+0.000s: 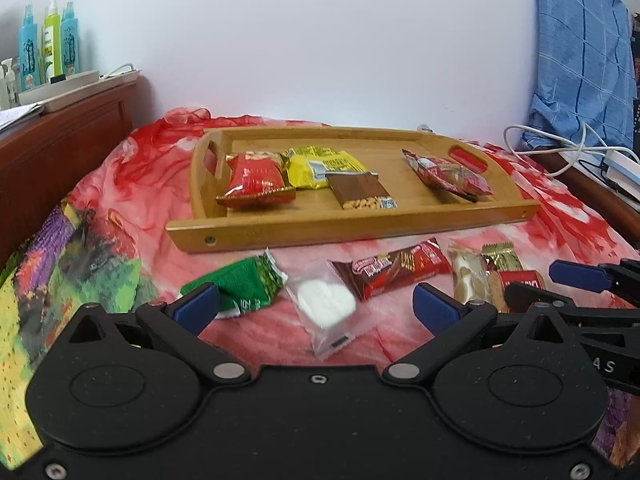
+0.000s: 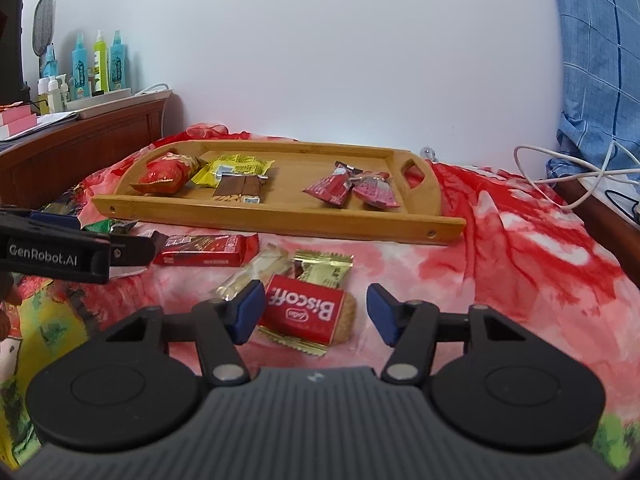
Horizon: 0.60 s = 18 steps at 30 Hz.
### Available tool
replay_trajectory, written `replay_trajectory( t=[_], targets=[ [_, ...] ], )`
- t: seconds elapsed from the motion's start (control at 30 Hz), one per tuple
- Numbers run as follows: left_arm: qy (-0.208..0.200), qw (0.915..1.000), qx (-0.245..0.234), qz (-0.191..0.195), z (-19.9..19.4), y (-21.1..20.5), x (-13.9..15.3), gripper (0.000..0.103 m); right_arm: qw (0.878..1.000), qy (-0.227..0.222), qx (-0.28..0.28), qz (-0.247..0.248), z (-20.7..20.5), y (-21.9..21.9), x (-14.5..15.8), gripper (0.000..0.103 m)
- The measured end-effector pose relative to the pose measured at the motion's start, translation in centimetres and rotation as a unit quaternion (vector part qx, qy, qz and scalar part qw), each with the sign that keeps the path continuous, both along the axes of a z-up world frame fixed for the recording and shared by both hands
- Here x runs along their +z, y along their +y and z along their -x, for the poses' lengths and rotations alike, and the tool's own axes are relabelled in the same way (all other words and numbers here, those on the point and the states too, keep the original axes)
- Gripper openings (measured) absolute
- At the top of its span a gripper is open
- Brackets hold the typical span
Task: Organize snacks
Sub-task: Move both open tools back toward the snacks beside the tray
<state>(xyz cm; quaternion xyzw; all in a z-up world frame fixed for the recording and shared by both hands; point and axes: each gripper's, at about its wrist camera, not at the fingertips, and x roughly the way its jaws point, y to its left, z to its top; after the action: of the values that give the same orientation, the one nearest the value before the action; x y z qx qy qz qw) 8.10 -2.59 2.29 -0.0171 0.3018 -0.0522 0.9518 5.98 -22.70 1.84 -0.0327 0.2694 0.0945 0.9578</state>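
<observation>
A wooden tray (image 1: 280, 230) (image 2: 280, 216) lies on the bed and holds a red bag (image 1: 256, 178), a yellow pack (image 1: 316, 164), a brown peanut pack (image 1: 360, 194) and red packets (image 1: 448, 174). In front of it lie a green packet (image 1: 244, 286), a clear packet with a white sweet (image 1: 326, 304), a red wafer bar (image 1: 396, 270) (image 2: 204, 250), a pale bar (image 1: 468, 280) and a red Biscoff biscuit (image 2: 306, 308). My left gripper (image 1: 316, 306) is open around the clear packet. My right gripper (image 2: 316, 312) is open around the Biscoff biscuit.
The bed has a red flowered cover (image 2: 520, 264). A wooden headboard (image 1: 60, 148) at the left carries spray bottles (image 1: 48, 46). White cables (image 1: 560, 148) and a blue checked cloth (image 1: 580, 60) are at the right.
</observation>
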Motion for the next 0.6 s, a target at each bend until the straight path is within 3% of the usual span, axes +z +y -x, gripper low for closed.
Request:
replay_trajectory(
  t=[0.23,0.3,0.37,0.47,0.6],
  targets=[
    [0.025,0.9990,-0.008,0.036,-0.3,0.5,0.0,0.077,1.000,-0.009,-0.016,0.018,-0.1,0.9,-0.1,0.068],
    [0.031,0.9986,-0.004,0.044,-0.5,0.6,-0.1,0.061,1.000,-0.010,-0.023,0.013,-0.1,1.0,0.0,0.068],
    [0.038,0.9980,-0.001,0.050,-0.7,0.6,-0.2,0.054,0.999,-0.010,-0.040,0.015,-0.1,1.2,0.0,0.062],
    [0.039,0.9980,0.001,0.050,-0.8,0.4,-0.2,0.051,0.998,-0.015,-0.053,0.025,0.2,1.5,0.0,0.056],
    [0.034,0.9986,0.005,0.040,-0.8,-0.2,-0.3,0.050,0.998,-0.016,-0.045,0.029,0.4,2.0,-0.2,0.056]
  ],
)
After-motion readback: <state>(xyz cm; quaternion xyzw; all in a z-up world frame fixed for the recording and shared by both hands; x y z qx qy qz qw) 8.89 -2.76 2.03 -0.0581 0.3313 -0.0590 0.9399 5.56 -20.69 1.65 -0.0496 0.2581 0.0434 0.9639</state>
